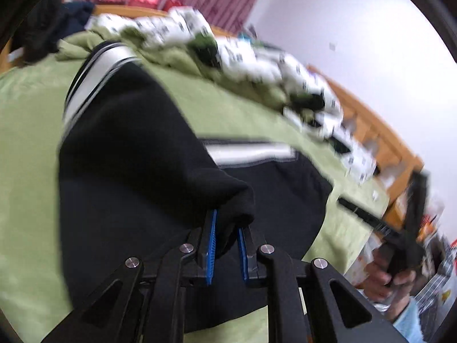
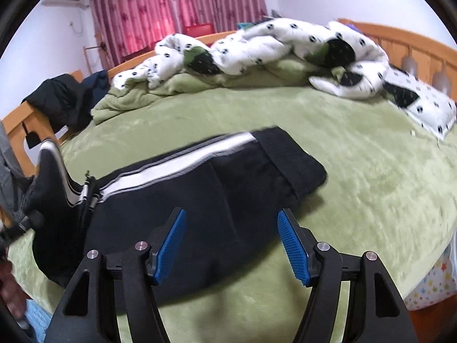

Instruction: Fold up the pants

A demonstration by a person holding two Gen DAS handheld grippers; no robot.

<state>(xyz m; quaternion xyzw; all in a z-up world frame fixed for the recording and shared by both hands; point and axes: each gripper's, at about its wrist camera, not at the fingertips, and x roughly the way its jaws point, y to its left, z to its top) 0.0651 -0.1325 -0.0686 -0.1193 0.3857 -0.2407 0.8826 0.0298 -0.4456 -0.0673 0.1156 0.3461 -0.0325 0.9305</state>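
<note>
Black pants with a white side stripe lie on the green bed cover. In the left wrist view my left gripper is shut on a bunched end of the pants and holds it lifted above the rest of the cloth. My right gripper is open and empty, hovering just above the near edge of the pants. It also shows in the left wrist view at the right, held by a hand. The lifted pants end and left gripper show at the far left of the right wrist view.
A green bed cover spans the bed. A rumpled white spotted quilt and a green blanket lie at the far side. Dark clothes hang on the wooden bed frame. Red curtains hang behind.
</note>
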